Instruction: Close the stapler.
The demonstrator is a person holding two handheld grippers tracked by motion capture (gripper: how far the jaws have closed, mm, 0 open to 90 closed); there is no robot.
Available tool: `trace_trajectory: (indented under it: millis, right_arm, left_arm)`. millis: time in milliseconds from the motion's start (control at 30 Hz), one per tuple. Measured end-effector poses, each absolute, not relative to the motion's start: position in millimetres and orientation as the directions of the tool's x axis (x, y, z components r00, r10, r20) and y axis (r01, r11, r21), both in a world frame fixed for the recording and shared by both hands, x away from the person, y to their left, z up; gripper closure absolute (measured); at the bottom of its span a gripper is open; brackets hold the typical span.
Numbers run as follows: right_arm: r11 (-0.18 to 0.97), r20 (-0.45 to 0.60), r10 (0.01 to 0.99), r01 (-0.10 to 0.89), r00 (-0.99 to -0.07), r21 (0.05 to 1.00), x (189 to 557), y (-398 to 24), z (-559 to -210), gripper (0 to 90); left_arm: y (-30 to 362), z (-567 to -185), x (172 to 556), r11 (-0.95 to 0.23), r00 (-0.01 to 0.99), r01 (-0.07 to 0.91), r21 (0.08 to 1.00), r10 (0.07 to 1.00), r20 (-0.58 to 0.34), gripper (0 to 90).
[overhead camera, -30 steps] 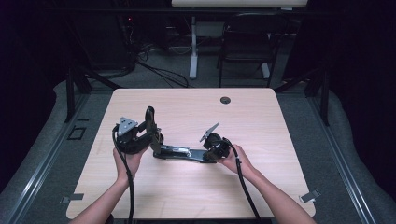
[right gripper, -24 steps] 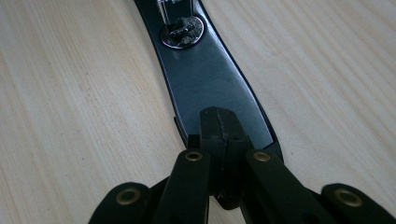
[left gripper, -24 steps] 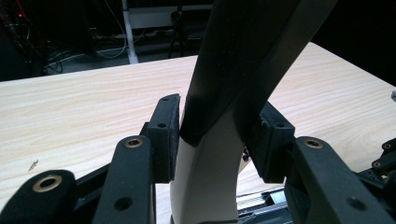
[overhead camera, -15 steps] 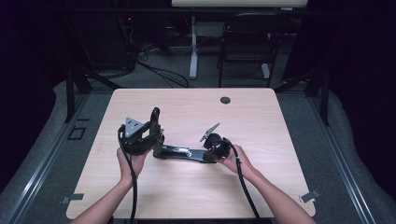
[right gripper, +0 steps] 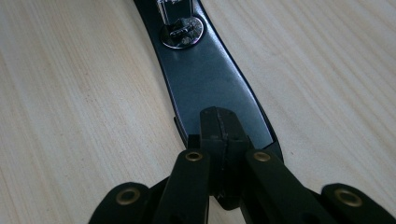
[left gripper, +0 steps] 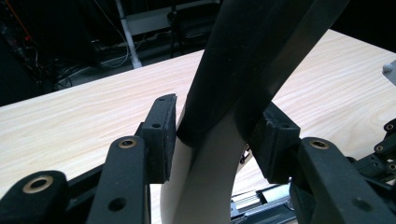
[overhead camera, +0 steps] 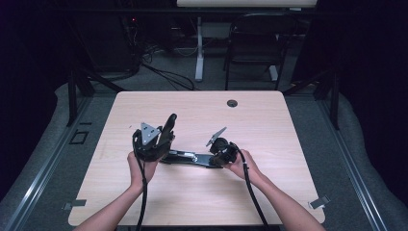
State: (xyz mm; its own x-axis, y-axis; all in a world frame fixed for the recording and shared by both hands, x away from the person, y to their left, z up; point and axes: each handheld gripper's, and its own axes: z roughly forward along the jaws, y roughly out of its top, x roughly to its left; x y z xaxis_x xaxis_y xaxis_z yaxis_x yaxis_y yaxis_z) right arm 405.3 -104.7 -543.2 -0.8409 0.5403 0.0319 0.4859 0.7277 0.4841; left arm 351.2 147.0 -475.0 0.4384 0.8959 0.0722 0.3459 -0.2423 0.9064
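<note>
Stapler (overhead camera: 190, 157) looks stiff & heavy: right gripper (right gripper: 218, 135) clenched pinning its base, left gripper (left gripper: 212, 135) grasping raised arm (left gripper: 243, 70).

One bench (overhead camera: 269, 192) carries one long black tool (overhead camera: 185, 157). Two grippers work on it: one left gripper (overhead camera: 169, 126) and one right gripper (overhead camera: 211, 159).

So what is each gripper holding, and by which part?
Left gripper: the stapler's raised lever, where black meets white; its jaws have just been opening slightly. Right gripper: shut, holding nothing, tips on the base's end.
</note>
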Motion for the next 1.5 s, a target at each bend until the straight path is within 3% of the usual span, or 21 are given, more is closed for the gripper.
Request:
trace_trajectory:
  millis: [633, 1333, 1500]
  right_arm:
    - [0.721, 0.024, 0.536, 0.473, -0.844, 0.507, 404, -106, -545, 90.0]
    - [0.733, 0.030, 0.526, 0.471, -0.850, 0.491, 403, -104, -543, 89.9]
    - [0.702, 0.044, 0.522, 0.458, -0.852, 0.546, 402, -106, -527, 90.0]
  left_arm:
    - [122, -482, 345, -0.371, 0.434, 0.291, 0.882, 0.873, 0.224, 55.1]
    - [111, -487, 343, -0.401, 0.441, 0.284, 0.871, 0.861, 0.253, 53.2]
    - [102, -492, 340, -0.444, 0.450, 0.273, 0.854, 0.843, 0.294, 52.3]
